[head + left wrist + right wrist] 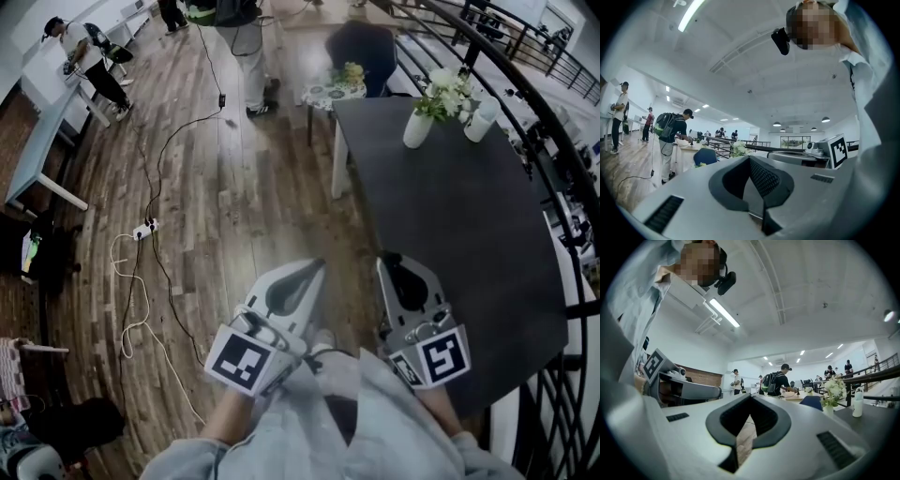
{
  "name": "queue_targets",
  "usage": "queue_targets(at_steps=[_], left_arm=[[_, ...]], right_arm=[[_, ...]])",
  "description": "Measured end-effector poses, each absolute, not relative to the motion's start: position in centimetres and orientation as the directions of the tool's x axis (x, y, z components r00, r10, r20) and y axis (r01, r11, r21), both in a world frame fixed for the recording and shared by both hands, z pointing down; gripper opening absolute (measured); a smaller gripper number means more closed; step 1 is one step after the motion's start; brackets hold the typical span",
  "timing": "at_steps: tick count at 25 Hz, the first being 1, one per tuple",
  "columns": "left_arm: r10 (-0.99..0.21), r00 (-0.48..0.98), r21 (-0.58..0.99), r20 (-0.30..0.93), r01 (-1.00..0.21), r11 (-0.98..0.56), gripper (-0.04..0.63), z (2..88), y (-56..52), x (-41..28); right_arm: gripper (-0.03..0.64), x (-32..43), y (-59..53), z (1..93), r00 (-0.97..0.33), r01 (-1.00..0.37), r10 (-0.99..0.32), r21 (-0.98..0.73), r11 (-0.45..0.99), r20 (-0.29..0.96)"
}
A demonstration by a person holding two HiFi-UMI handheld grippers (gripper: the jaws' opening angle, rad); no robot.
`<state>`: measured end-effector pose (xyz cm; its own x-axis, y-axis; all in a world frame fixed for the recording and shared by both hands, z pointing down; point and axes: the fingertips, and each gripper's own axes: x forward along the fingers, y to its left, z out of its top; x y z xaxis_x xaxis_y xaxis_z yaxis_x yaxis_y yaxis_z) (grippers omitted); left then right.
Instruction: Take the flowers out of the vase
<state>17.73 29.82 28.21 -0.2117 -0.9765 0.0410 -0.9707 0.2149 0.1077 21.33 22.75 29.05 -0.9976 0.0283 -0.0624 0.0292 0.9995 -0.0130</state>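
My left hand-held gripper (309,272) and right hand-held gripper (392,267) are pressed together, empty; flowers (448,92) in vase (418,129) far across table (450,244): approach stage, next I spread one

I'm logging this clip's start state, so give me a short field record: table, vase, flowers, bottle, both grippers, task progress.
table: dark top
vase: white, upright, far end of table
flowers: white, in the vase
bottle: white, just right of the vase
left gripper: jaws shut, empty, over the floor
right gripper: jaws shut, empty, over the table's near end
progress: flowers not yet taken out
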Motion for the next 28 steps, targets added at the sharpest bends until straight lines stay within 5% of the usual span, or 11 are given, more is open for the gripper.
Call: queue_targets(at_steps=[14,28], left_arm=[[-0.979,-0.197,0.102,0.059,-0.974,0.202,0.009,29.5,26.4,10.6],[-0.997,0.015,0.089,0.077,-0.996,-0.008,0.009,29.6,22.6,-2.0]], right_arm=[[0.002,15.2,19.0,30.7,-0.999,-0.016,-0.017,-0.028,0.999,-0.041],[0.002,2.8,16.5,30.4,-0.978,-0.204,-0.207,-0.053,0.977,-0.042]])
